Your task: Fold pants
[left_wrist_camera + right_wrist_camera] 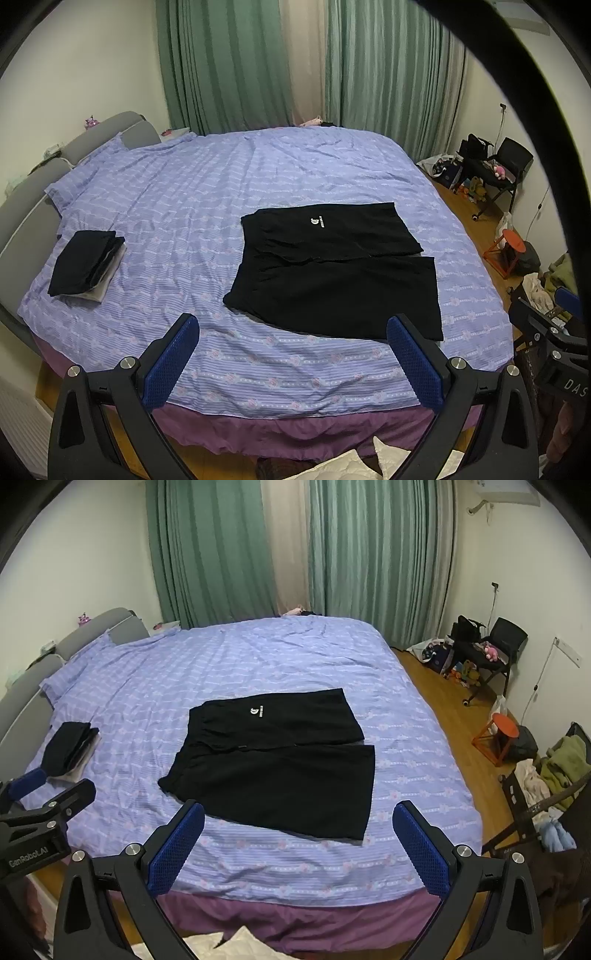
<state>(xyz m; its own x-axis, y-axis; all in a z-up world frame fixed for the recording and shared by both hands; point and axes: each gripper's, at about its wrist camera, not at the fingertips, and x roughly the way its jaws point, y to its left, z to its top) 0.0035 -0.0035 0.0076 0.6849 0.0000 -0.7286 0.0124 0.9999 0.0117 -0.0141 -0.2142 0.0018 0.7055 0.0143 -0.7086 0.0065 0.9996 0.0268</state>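
Note:
Black pants [332,266] lie flat on the purple bedspread [221,192], waistband to the left, two short-looking legs side by side to the right, a small white logo on the far leg. They also show in the right wrist view [273,760]. My left gripper [291,332] is open and empty, held above the near edge of the bed, just in front of the pants. My right gripper [299,819] is open and empty, likewise in front of the pants' near leg. The left gripper's body shows at the left of the right wrist view [40,812].
A stack of folded dark and grey clothes [86,262] sits on the bed's left side near the grey headboard [33,192]. Right of the bed are wood floor, a black chair [506,166] with toys, an orange stool [508,247] and a clothes pile [554,771]. White bedding lies below [236,945].

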